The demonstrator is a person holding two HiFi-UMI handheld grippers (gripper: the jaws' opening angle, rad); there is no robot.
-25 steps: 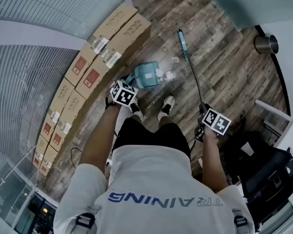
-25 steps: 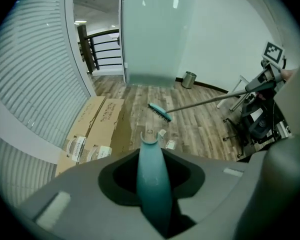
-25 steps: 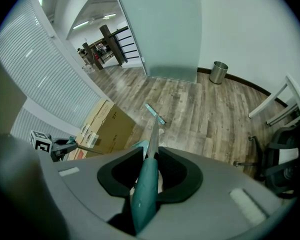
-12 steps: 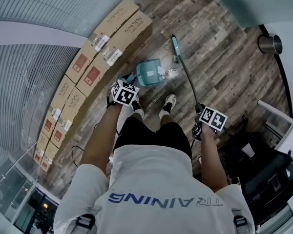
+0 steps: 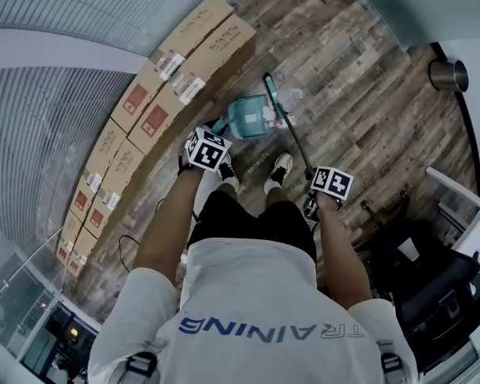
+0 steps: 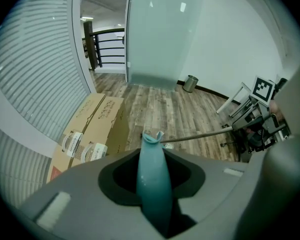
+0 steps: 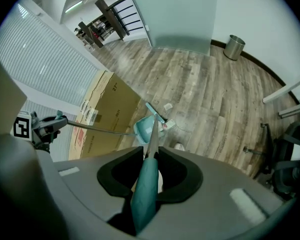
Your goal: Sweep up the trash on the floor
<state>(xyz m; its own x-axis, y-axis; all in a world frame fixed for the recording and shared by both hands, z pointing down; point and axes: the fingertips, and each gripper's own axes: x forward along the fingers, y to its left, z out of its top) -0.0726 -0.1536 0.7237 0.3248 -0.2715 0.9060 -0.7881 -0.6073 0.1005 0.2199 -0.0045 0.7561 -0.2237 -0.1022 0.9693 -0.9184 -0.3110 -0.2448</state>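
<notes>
In the head view my left gripper (image 5: 206,151) is shut on the teal handle (image 6: 153,181) of the long-handled dustpan (image 5: 250,118), which stands on the wood floor just ahead of my shoes. My right gripper (image 5: 326,186) is shut on the teal grip (image 7: 146,189) of the broom. Its metal pole slants down to the broom head (image 5: 270,96), which lies against the dustpan's mouth. Pale scraps of trash (image 5: 286,109) lie beside the broom head. In the right gripper view the dustpan (image 7: 145,127) and trash (image 7: 168,125) sit right beneath the broom head (image 7: 154,112).
A row of cardboard boxes (image 5: 164,78) lines the left wall next to the dustpan. A metal waste bin (image 5: 449,75) stands at the far right by the white wall. Dark chairs and equipment (image 5: 432,270) crowd the right side. My shoes (image 5: 278,170) are close behind the dustpan.
The broom head has swept left across the floor to the dustpan's mouth, pushing the scraps with it. My right gripper has moved left and down. The left gripper and dustpan have stayed put.
</notes>
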